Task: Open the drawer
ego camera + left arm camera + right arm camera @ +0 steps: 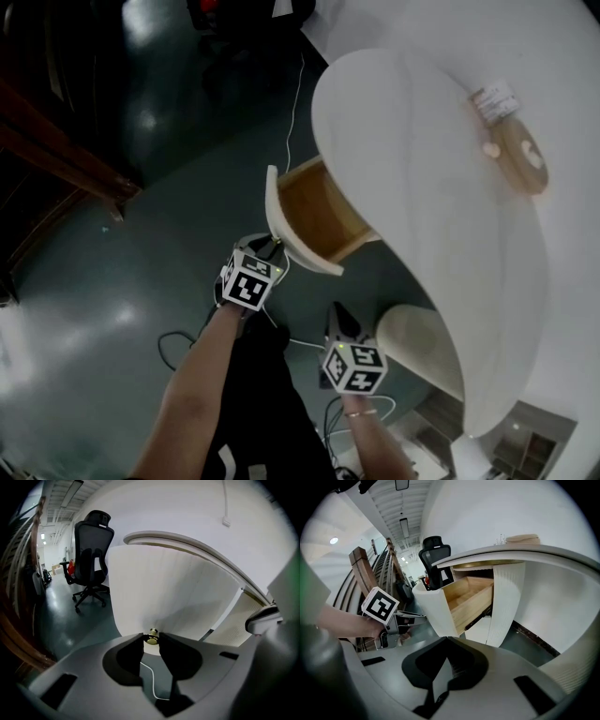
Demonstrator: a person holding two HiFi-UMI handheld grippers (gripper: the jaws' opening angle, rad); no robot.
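The drawer of the white curved desk stands pulled out, showing its bare wooden inside and curved white front. My left gripper is at that front; in the left gripper view its jaws are shut on the small brass knob. The right gripper view shows the drawer from the side, with the left gripper against its front. My right gripper hangs lower down, apart from the drawer, and its jaws are shut on nothing.
A black office chair stands behind on the dark glossy floor. A white cable trails over the floor. A round wooden disc lies on the desk top. A white round pedestal is beside my right gripper. Dark wooden railing runs at left.
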